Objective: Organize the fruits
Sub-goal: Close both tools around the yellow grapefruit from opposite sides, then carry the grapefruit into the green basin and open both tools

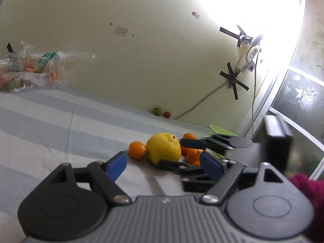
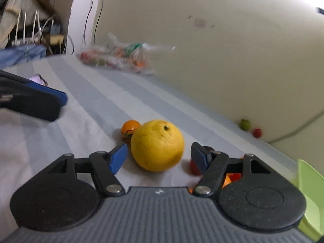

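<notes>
A large yellow citrus fruit point(image 1: 163, 148) point(image 2: 157, 145) lies on the striped cloth among several small oranges point(image 1: 137, 150) point(image 2: 129, 129). My right gripper point(image 2: 159, 157) is open, its blue fingertips on either side of the yellow fruit, close to it but apart. It shows in the left wrist view point(image 1: 182, 154) reaching in from the right. My left gripper point(image 1: 164, 167) is open and empty, held back from the fruit pile. Its finger point(image 2: 50, 97) shows at the left of the right wrist view.
A green bowl point(image 1: 220, 130) point(image 2: 309, 192) stands right of the pile. A clear plastic bag of fruit point(image 1: 30, 68) point(image 2: 121, 58) lies at the wall on the far left. A green fruit point(image 1: 158, 111) and a red one point(image 1: 167, 114) lie at the wall. A cable and power strip point(image 1: 248, 60) hang on the wall.
</notes>
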Action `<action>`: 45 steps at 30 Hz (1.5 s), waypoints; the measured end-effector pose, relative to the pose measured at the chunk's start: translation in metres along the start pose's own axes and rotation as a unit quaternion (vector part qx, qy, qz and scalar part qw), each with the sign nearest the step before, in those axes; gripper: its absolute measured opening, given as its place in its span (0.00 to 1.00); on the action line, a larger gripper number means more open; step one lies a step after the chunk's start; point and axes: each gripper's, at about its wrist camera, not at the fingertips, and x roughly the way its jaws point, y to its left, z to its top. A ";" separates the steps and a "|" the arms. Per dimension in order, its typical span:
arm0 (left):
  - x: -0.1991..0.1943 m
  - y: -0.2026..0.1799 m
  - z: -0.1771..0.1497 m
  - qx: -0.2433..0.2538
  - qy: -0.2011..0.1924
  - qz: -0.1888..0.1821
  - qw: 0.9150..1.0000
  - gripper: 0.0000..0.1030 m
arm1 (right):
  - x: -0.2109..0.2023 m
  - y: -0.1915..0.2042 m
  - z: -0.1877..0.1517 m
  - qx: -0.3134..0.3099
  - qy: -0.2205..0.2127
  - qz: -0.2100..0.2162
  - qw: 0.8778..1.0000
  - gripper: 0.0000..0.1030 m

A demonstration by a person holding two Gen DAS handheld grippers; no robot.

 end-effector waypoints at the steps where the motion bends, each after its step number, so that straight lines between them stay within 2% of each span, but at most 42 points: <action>1: -0.002 0.000 0.002 0.002 0.000 0.000 1.000 0.79 | 0.007 0.000 0.001 -0.002 0.008 0.007 1.000 0.68; 3: -0.004 0.001 0.002 0.002 0.000 -0.004 1.000 0.79 | 0.015 0.001 0.000 -0.004 0.014 0.004 1.000 0.65; 6: -0.003 -0.001 0.006 0.004 0.008 -0.022 1.000 0.79 | 0.004 0.002 -0.003 0.012 0.012 0.004 1.000 0.64; 10: 0.008 -0.020 0.001 0.013 0.038 -0.069 0.997 0.83 | -0.034 0.006 -0.020 0.032 0.013 0.033 0.999 0.64; 12: 0.015 -0.033 -0.004 0.018 0.057 -0.093 0.994 0.83 | -0.060 0.017 -0.032 0.020 0.001 0.035 0.999 0.64; 16: 0.028 -0.063 -0.021 0.047 0.095 -0.129 0.986 0.83 | -0.098 0.029 -0.049 0.033 0.005 0.043 0.999 0.64; 18: 0.035 -0.076 -0.031 0.069 0.115 -0.117 0.984 0.82 | -0.107 0.035 -0.059 0.029 0.004 0.033 0.999 0.64; 20: 0.037 -0.085 -0.039 0.092 0.115 -0.091 0.985 0.82 | -0.111 0.040 -0.068 0.022 -0.004 0.023 0.999 0.64; 22: 0.037 -0.090 -0.042 0.109 0.116 -0.061 0.985 0.77 | -0.111 0.044 -0.073 0.028 -0.012 0.016 0.999 0.64; 23: 0.037 -0.090 -0.043 0.112 0.116 -0.048 0.986 0.68 | -0.110 0.045 -0.074 0.031 -0.014 0.017 0.999 0.65; 24: 0.036 -0.087 -0.043 0.112 0.116 -0.038 0.986 0.64 | -0.108 0.045 -0.074 0.034 -0.015 0.019 0.999 0.65; 27: 0.037 -0.080 -0.041 0.091 0.115 -0.042 0.988 0.64 | -0.103 0.042 -0.083 0.046 -0.016 0.028 0.998 0.65; 32: 0.038 -0.091 -0.037 0.095 0.118 -0.034 0.988 0.63 | -0.098 0.033 -0.083 0.089 -0.014 0.053 0.995 0.61; 35: 0.046 -0.106 -0.022 0.098 0.122 -0.060 0.986 0.63 | -0.117 0.030 -0.091 0.093 -0.042 0.041 0.994 0.61; 38: 0.068 -0.136 -0.005 0.127 0.120 -0.080 0.981 0.63 | -0.138 0.007 -0.096 0.115 -0.069 0.016 0.991 0.61; 42: 0.124 -0.183 0.023 0.155 0.112 -0.122 0.974 0.63 | -0.156 -0.042 -0.098 0.132 -0.095 -0.051 0.985 0.61; 45: 0.178 -0.208 0.042 0.126 0.122 -0.152 0.973 0.63 | -0.165 -0.088 -0.099 0.163 -0.105 -0.097 0.976 0.61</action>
